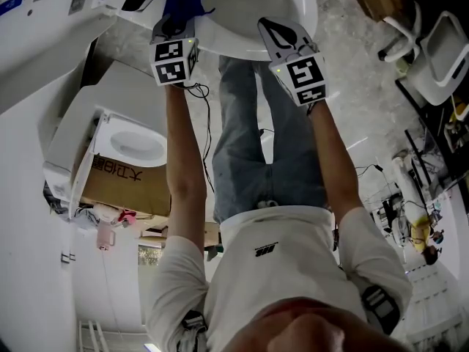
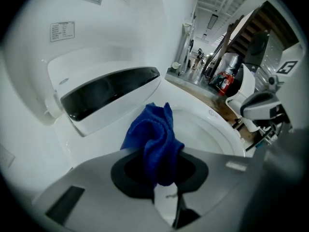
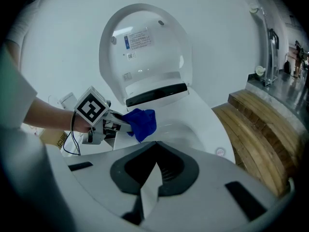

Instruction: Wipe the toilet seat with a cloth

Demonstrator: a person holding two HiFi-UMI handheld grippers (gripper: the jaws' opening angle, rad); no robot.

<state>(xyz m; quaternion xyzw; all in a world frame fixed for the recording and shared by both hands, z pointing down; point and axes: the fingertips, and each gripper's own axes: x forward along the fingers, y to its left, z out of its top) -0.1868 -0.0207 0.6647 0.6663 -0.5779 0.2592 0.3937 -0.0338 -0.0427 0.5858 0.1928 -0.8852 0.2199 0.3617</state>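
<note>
- Left gripper [image 2: 164,187] is clamped tight on the blue cloth [image 2: 155,141], bunched so that a thick wad sticks out past the tips, ready to wipe.
- The cloth hangs over the back of the toilet seat [image 2: 217,122], just below the raised lid [image 3: 145,47]. I can't tell if it's touching.
- With the lid up, the whole seat ring is open to the cloth.
- Right gripper [image 3: 153,168] has its jaws together on nothing. It hovers over the front rim, likely just keeping out of the way.
</note>
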